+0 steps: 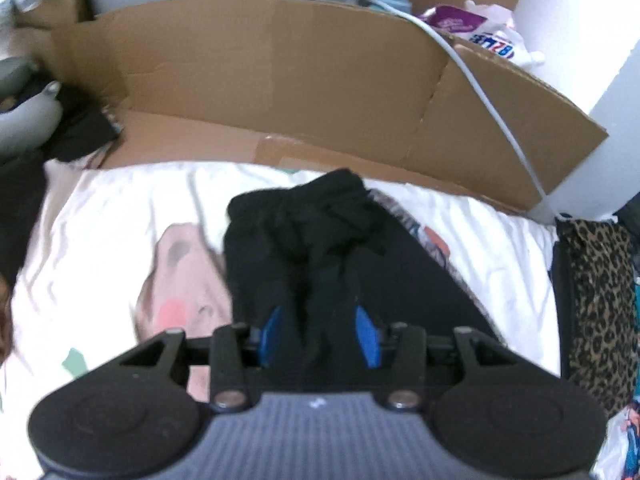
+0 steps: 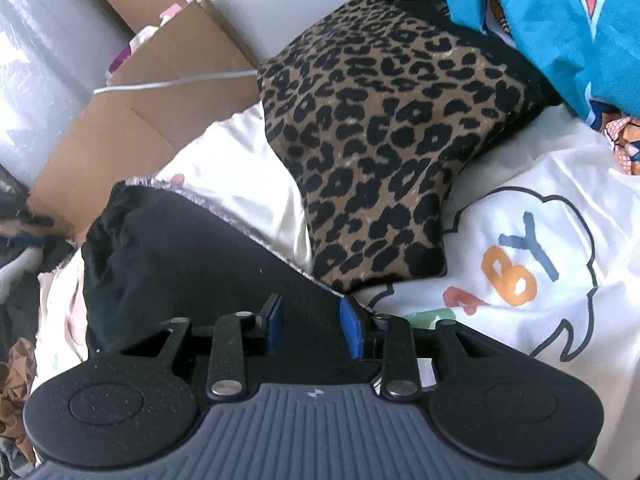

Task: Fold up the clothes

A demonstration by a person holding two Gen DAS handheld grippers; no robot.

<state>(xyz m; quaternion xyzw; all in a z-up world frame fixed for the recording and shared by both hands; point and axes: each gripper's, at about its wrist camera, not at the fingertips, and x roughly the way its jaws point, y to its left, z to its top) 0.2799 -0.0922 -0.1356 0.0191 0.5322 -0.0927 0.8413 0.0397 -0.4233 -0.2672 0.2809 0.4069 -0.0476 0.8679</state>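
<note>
A black garment (image 1: 280, 248) lies folded on the white printed sheet (image 1: 120, 220), its bunched waistband at the far end. My left gripper (image 1: 321, 330) hovers over its near part with jaws apart. A raised ridge of black cloth runs between the blue pads (image 1: 274, 332) without either pad pressing on it. In the right wrist view the same black garment (image 2: 180, 248) fills the gap of my right gripper (image 2: 314, 322). Its jaws stand apart, and the right pad (image 2: 352, 330) sits at the garment's patterned edge.
A folded leopard-print garment (image 2: 380, 140) lies right of the black one, a teal jersey (image 2: 560, 20) beyond it. A pink garment (image 1: 188, 280) lies left. Flattened cardboard (image 1: 280, 80) with a white cable (image 1: 492, 112) lines the far edge, beside a white roll (image 1: 580, 60).
</note>
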